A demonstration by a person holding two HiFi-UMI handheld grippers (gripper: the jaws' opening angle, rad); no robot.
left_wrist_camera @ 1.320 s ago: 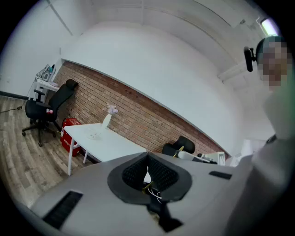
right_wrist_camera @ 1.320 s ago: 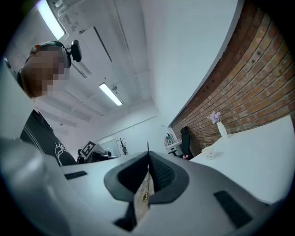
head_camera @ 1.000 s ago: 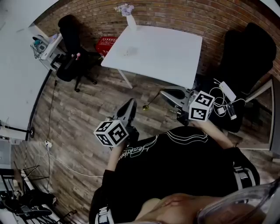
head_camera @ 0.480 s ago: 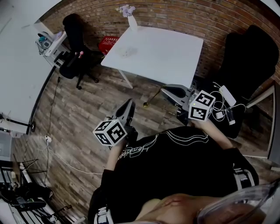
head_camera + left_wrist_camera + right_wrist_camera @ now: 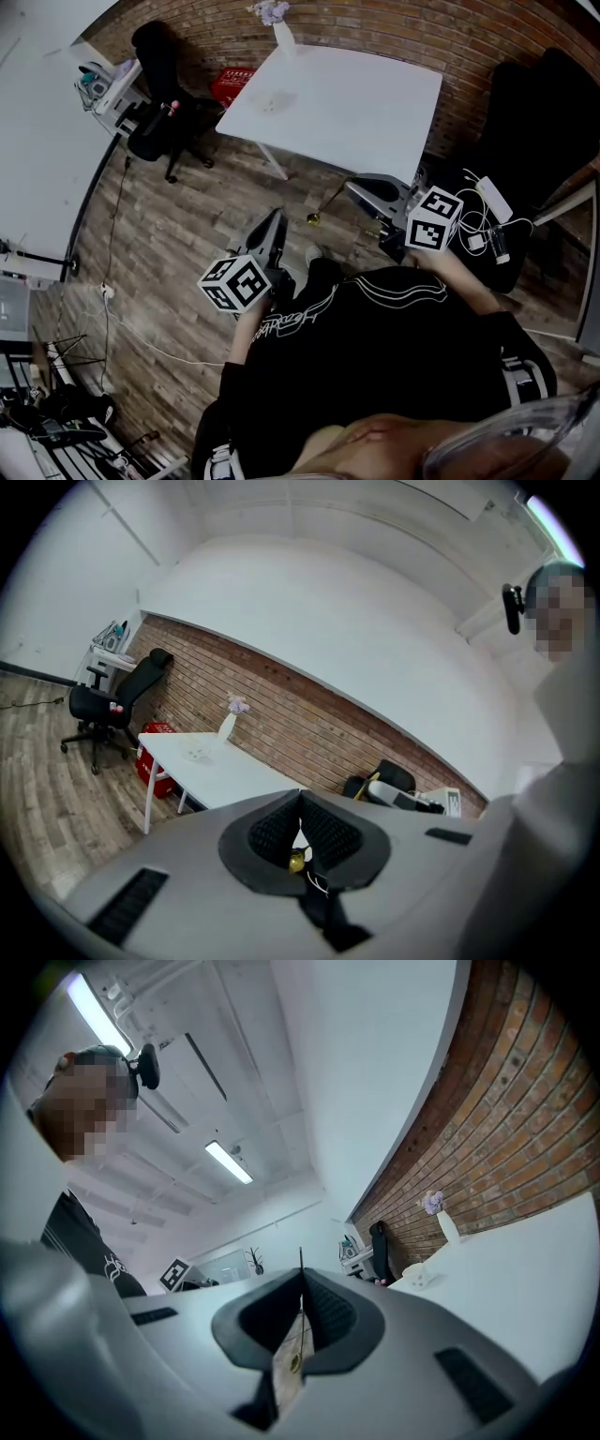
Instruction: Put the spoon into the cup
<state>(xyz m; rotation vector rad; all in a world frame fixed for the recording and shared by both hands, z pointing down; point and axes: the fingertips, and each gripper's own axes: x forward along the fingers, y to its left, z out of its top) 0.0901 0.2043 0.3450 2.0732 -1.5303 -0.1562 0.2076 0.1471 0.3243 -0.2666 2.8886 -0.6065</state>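
A thin gold spoon [image 5: 323, 206] sticks out leftward from my right gripper [image 5: 361, 187], which is shut on its handle [image 5: 298, 1335]. The spoon's bowl hangs over the wooden floor, short of the white table [image 5: 356, 112]. A small pale cup [image 5: 272, 101] stands on the table's left part, also seen as the cup [image 5: 197, 754] and the cup [image 5: 414, 1276]. My left gripper [image 5: 277, 221] is held over the floor with its jaws shut on nothing; the spoon's gold bowl [image 5: 296, 859] shows beyond them. Both grippers are well back from the table.
A white vase with flowers [image 5: 279, 36] stands at the table's far edge by the brick wall. A black office chair [image 5: 155, 84] and red crate [image 5: 234, 86] are to the left, another black chair [image 5: 530, 122] and a cable tangle [image 5: 487, 220] to the right.
The view has shifted a little toward the table, which now sits slightly higher and larger. Both grippers keep their pose, and the spoon stays in the right one.
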